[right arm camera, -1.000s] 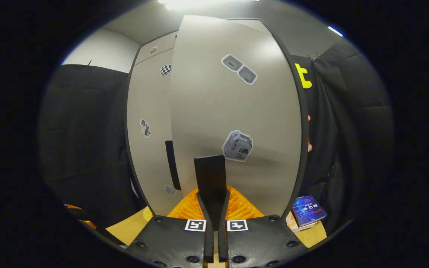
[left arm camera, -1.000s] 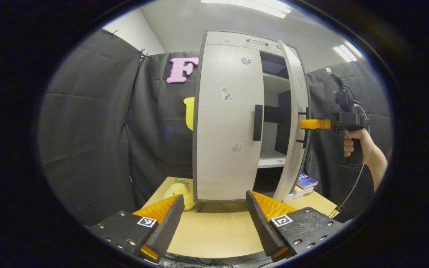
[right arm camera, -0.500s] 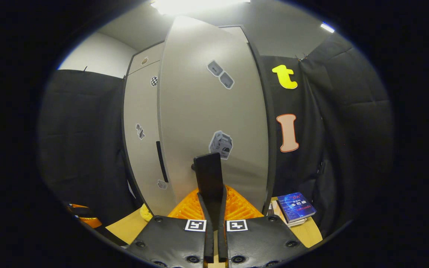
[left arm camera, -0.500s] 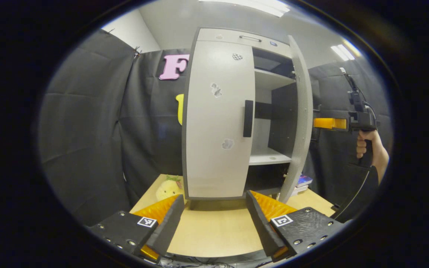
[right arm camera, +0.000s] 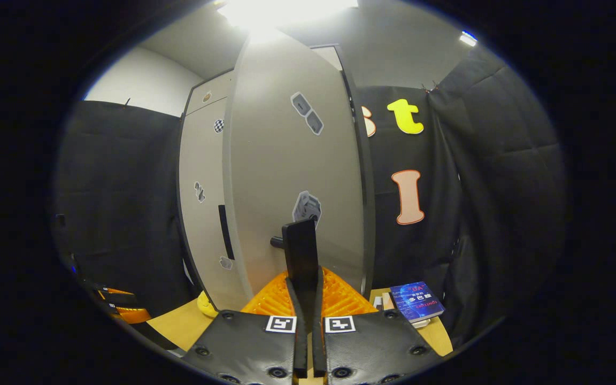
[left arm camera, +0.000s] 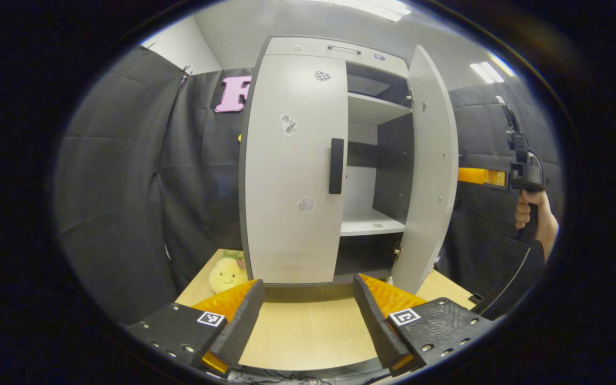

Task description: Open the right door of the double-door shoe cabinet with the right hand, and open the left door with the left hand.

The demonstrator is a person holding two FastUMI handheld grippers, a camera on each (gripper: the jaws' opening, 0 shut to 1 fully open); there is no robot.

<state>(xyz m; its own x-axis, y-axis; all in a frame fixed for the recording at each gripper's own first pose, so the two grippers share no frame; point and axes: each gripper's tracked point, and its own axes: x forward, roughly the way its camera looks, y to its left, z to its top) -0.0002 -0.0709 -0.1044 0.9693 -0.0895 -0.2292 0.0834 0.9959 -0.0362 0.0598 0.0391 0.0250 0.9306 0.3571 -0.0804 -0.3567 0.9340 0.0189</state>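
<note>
Our right tongs (right arm camera: 306, 299) are clamped on the dark handle (right arm camera: 300, 256) of the shoe cabinet's right door (right arm camera: 294, 176), both fingers pressed against it, with the handle standing upright between them. That door rises straight ahead of these tongs, swung out from the cabinet body. Off to their right, low down, a blue book (right arm camera: 417, 302) lies on the surface (right arm camera: 179, 326).

In the left gripper view our left tongs (left arm camera: 308, 315) are spread wide and hold nothing, hovering above the wooden surface (left arm camera: 308, 334) in front of the shoe cabinet (left arm camera: 335, 51). Ahead and a little to their left stands the left door (left arm camera: 292, 171), closed, its dark vertical handle (left arm camera: 336, 166) well apart from the fingers. Ahead to their right the right door (left arm camera: 428, 171) stands open, showing white shelves (left arm camera: 369, 227) inside. Beyond that door's edge we see the other gripper (left arm camera: 482, 176) and the hand (left arm camera: 532, 211) holding it. A yellow plush toy (left arm camera: 226, 272) sits on the surface just beside the cabinet's left corner.
</note>
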